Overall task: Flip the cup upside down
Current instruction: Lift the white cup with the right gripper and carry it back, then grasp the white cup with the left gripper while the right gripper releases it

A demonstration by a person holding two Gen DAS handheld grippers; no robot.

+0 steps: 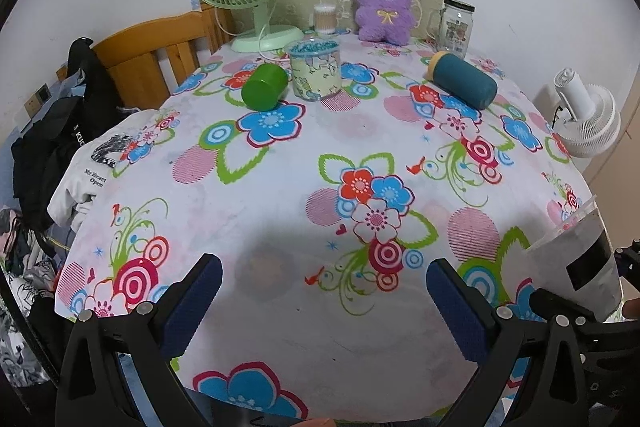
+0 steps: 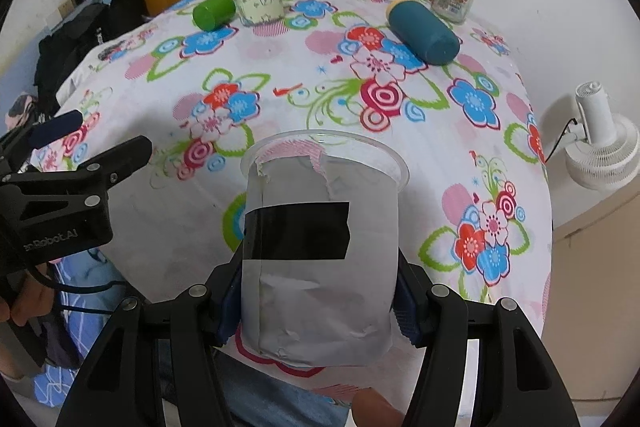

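The right gripper (image 2: 320, 303) reaches level over the tabletop's (image 2: 280, 75) near edge, its jaws pinching the paper-wrapped cup (image 2: 320, 259), rim up. The left gripper (image 1: 324, 291) hovers alongside, jaws spread around nothing. Floral cloth covers the tabletop.

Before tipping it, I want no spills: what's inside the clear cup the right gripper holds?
The cup, held in the right gripper, is wrapped in grey paper with black tape. Through its clear rim only the tablecloth shows. The wrap hides the lower interior, so contents there cannot be ruled out.
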